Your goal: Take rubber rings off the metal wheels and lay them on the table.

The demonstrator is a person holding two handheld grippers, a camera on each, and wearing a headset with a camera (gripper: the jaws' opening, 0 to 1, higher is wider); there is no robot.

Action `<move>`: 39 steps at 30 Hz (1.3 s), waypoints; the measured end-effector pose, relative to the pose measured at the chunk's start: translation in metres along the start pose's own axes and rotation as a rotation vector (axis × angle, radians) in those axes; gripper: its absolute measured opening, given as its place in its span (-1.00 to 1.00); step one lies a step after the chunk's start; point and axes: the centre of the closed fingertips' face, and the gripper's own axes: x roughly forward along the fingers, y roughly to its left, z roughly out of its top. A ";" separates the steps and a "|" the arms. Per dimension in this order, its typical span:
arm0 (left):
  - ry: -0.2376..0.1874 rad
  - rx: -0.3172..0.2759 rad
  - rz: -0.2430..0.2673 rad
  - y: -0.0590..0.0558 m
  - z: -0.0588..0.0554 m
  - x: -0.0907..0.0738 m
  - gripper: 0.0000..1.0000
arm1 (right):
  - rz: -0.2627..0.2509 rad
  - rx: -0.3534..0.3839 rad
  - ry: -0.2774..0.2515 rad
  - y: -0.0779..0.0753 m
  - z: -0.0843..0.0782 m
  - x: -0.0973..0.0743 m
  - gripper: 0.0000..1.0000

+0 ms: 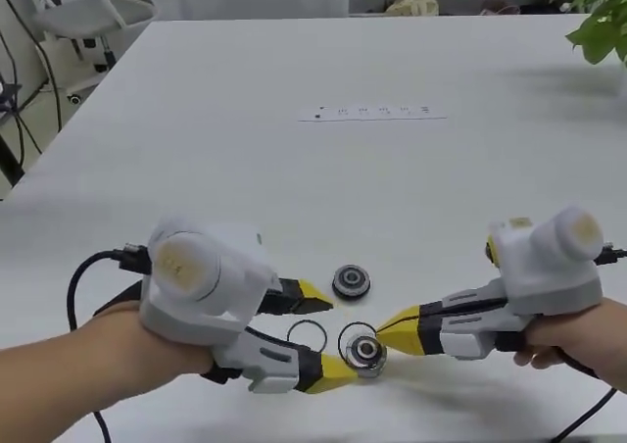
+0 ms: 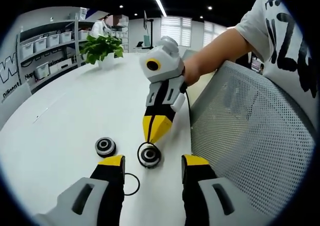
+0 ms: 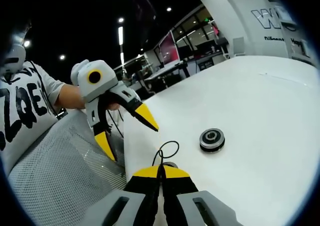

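The right tool (image 3: 160,171) is closed, its yellow tips pinching a thin black ring (image 3: 167,150) that loops up from a metal wheel (image 1: 364,351) on the white surface (image 1: 294,169). The left tool (image 2: 152,161) is wide open and holds nothing; in the left gripper view its two jaws stand on either side of that wheel. A loose ring (image 1: 307,335) lies flat on the surface just beside the wheel. A second wheel (image 1: 351,280), dark-rimmed, sits near, a little farther out from the person.
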 end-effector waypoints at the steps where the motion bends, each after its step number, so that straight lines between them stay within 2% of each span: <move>1: -0.003 -0.003 0.003 0.000 0.000 -0.002 -0.12 | 0.001 0.000 -0.003 0.001 0.002 0.000 -1.00; 8: -0.029 -0.026 0.037 0.004 0.001 -0.019 -0.03 | 0.007 -0.008 -0.008 -0.001 0.006 0.000 -1.00; 20: -0.036 -0.067 0.105 0.012 -0.010 -0.045 0.22 | 0.023 -0.043 -0.017 0.002 0.028 0.009 -1.00; 25: -0.041 -0.077 0.137 0.014 -0.014 -0.054 0.27 | 0.031 -0.053 -0.010 0.005 0.032 0.016 -1.00; 39: -0.030 -0.099 0.178 0.017 -0.022 -0.071 0.52 | 0.030 -0.056 0.013 -0.003 0.032 0.033 -1.00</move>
